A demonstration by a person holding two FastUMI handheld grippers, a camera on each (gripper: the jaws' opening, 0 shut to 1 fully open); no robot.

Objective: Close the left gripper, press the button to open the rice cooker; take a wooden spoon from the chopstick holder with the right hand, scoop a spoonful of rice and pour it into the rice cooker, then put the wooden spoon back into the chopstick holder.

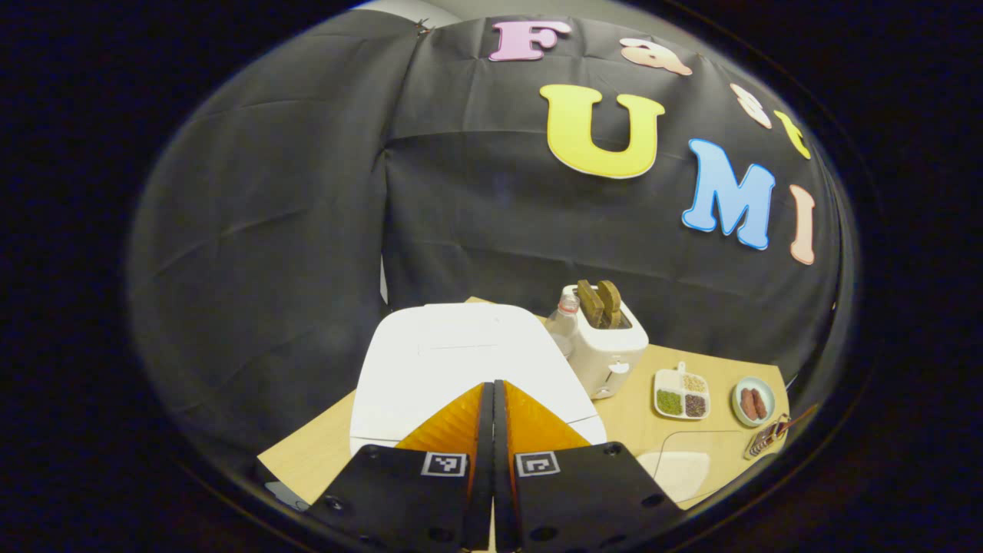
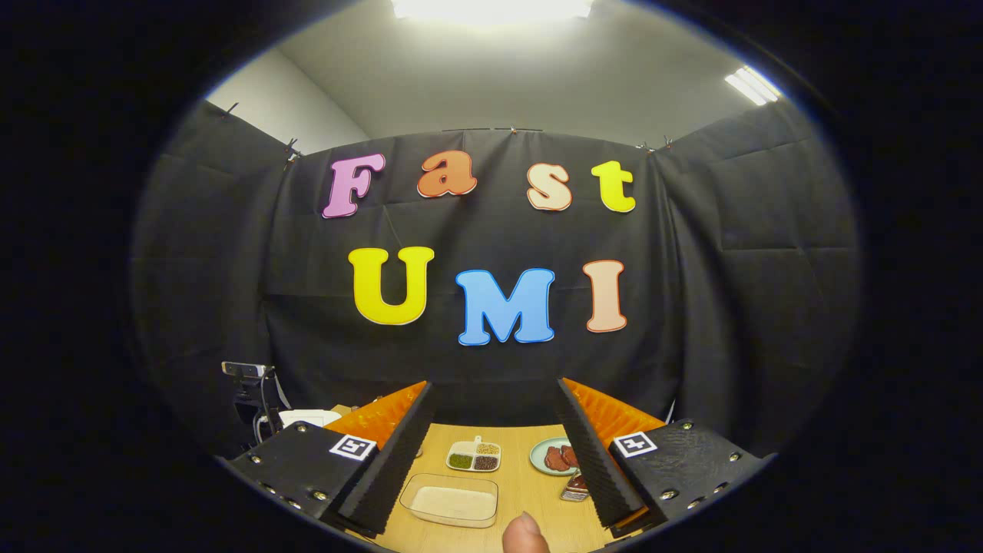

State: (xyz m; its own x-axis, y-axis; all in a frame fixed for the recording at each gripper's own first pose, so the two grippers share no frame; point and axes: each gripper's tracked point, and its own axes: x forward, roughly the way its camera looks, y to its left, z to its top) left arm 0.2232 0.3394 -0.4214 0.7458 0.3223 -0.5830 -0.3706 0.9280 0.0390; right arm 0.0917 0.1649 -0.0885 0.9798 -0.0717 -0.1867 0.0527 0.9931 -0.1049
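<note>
A white rice cooker (image 1: 461,361) with its lid down stands on the wooden table (image 1: 322,445). My left gripper (image 1: 491,388) is shut with nothing between its fingers, its tips over the front of the cooker's lid. A clear container of rice (image 1: 683,465) (image 2: 451,501) lies at the table's front. The chopstick holder (image 1: 768,442) (image 2: 574,488) holds a wooden spoon handle (image 1: 799,418) that sticks out to the right. My right gripper (image 2: 491,438) is open and held high above the table, with the rice container below and between its fingers.
A white toaster (image 1: 610,349) with two bread slices stands right of the cooker, a clear bottle (image 1: 564,322) between them. A divided grain dish (image 1: 681,393) (image 2: 474,456) and a small plate of sausages (image 1: 752,401) (image 2: 554,456) lie further right. A fingertip (image 2: 524,534) shows at the bottom.
</note>
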